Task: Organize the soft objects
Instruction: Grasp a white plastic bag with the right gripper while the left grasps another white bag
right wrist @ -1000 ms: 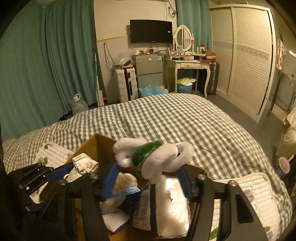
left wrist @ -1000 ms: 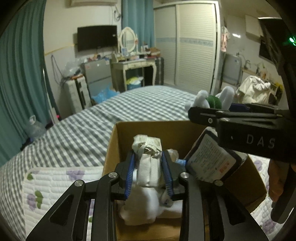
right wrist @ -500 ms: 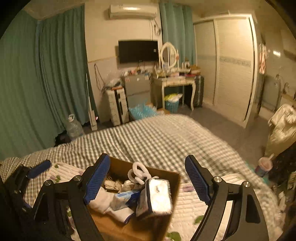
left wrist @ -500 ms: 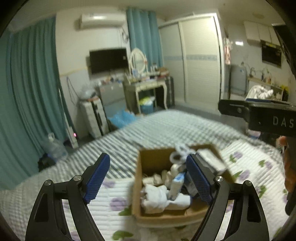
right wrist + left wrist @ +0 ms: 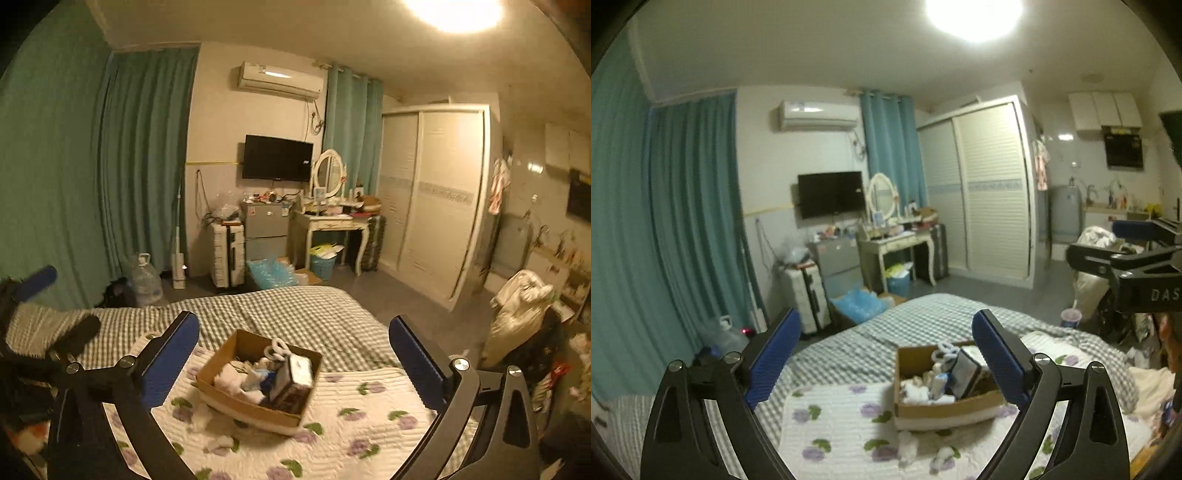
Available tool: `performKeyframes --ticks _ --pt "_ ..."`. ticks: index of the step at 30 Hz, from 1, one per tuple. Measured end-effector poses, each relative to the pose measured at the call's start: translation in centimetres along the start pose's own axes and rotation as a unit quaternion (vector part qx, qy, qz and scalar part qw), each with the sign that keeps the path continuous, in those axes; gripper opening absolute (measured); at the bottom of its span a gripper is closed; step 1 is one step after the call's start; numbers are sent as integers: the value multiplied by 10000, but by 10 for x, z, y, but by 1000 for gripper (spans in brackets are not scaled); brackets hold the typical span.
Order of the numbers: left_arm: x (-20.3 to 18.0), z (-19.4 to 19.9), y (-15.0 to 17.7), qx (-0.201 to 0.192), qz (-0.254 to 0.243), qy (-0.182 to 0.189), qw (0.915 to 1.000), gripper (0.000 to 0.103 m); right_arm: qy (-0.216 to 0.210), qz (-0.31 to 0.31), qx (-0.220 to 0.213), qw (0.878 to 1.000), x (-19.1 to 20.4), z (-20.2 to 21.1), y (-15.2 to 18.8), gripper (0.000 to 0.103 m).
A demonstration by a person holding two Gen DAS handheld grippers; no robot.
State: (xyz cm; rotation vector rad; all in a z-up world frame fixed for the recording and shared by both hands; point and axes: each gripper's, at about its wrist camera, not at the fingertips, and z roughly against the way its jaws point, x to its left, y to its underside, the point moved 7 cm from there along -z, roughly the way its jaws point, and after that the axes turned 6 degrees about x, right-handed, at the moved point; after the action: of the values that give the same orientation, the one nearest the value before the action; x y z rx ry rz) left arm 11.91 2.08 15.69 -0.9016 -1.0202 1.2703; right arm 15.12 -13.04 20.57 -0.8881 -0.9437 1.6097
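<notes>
Our left gripper (image 5: 886, 363) has nothing between its blue pads (image 5: 774, 360), and its jaws are opening wide. Our right gripper (image 5: 293, 363) is the same: jaws opening, the gap bare, its blue pads (image 5: 170, 360) well apart. Both hang above the bed, clear of everything on it.

Below and ahead of them we see the cardboard box (image 5: 221, 363) resting on the white quilt with purple flowers (image 5: 354, 417). Inside it lie the soft objects (image 5: 236, 380): white bundles, a blue-and-white pack, a wrapped packet (image 5: 295, 376) leaning at the right side, and a white looped plush piece (image 5: 279, 349) on top. A few white scraps (image 5: 943, 452) lie on the quilt just beside the box's near wall.

Beyond the quilt we see the grey checked bedcover (image 5: 280, 314), then the teal curtains (image 5: 140, 155).
</notes>
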Motion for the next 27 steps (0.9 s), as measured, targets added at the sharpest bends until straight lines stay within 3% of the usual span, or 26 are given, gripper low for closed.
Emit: performKeyframes --ticks 5,10,16,20,23,27 --pt "13 12 26 101 154 -15 9998 95 -24 66 -148 9999 21 36 24 103" --pt "20 7 63 251 153 -144 9995 95 -217 134 -24 9997 52 32 74 103" --pt "24 -38 123 738 126 -175 9970 95 -384 -77 540 9978 80 -38 141 103" --pt "26 -78 170 1158 255 -1 9929 95 -327 -9 837 9960 94 -96 182 103" --pt "32 -116 210 1619 416 23 9859 95 -394 -38 1212 9918 100 -142 217 101" --pt "38 -154 246 2095 606 6 9759 95 -603 -144 1738 9828 113 -193 255 91"
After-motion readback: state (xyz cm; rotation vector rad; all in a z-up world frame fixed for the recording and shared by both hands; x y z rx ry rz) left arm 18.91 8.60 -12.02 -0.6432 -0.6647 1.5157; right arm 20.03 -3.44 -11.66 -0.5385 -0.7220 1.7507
